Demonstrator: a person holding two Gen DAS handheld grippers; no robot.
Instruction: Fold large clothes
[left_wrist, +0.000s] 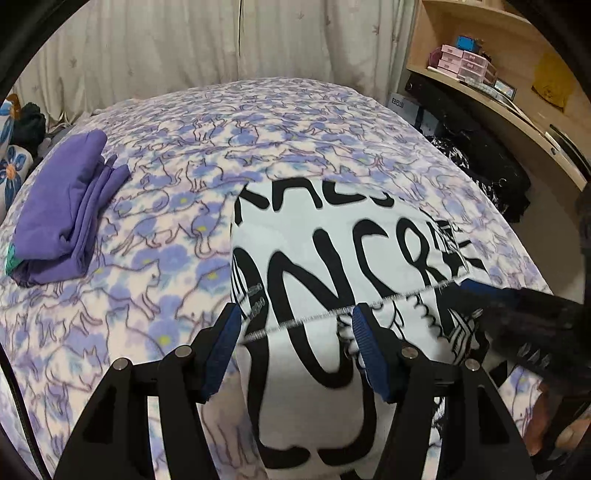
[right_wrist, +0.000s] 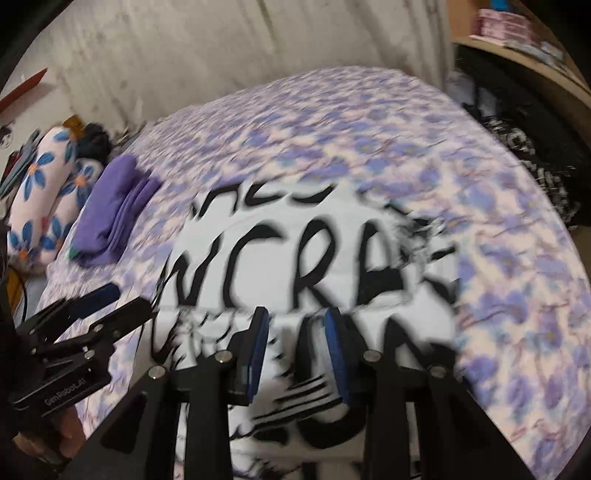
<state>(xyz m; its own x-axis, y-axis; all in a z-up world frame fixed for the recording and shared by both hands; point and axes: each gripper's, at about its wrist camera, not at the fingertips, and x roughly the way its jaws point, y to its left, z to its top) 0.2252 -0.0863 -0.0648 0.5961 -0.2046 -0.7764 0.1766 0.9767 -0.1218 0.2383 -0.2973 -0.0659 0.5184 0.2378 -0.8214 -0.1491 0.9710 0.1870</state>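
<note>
- A white garment with large black lettering (left_wrist: 332, 251) lies on a bed with a purple-and-white cat-print blanket (left_wrist: 177, 177), at the near middle of the bed, right under both grippers.
- It looks like thin, soft, light cloth that would drape and crease easily. It is not fragile, but it would likely slip out of shape if dragged.
- A stitched hem edge (left_wrist: 332, 314) runs across it from left to right. That hem, taken near its two ends, seems the best place to grip for a fold.
- The garment already appears partly folded, with one layer lying over another, roughly rectangular. Its near part is blurred in the right wrist view.
- The left gripper (left_wrist: 295, 325) has its blue-padded jaws standing apart over the hem, with nothing pressed between them.
- The right gripper (right_wrist: 297, 325) also has its jaws apart, though narrower, above the cloth and holding nothing.
- A folded purple garment (left_wrist: 66, 214) sits at the far left of the bed, well apart.
</note>
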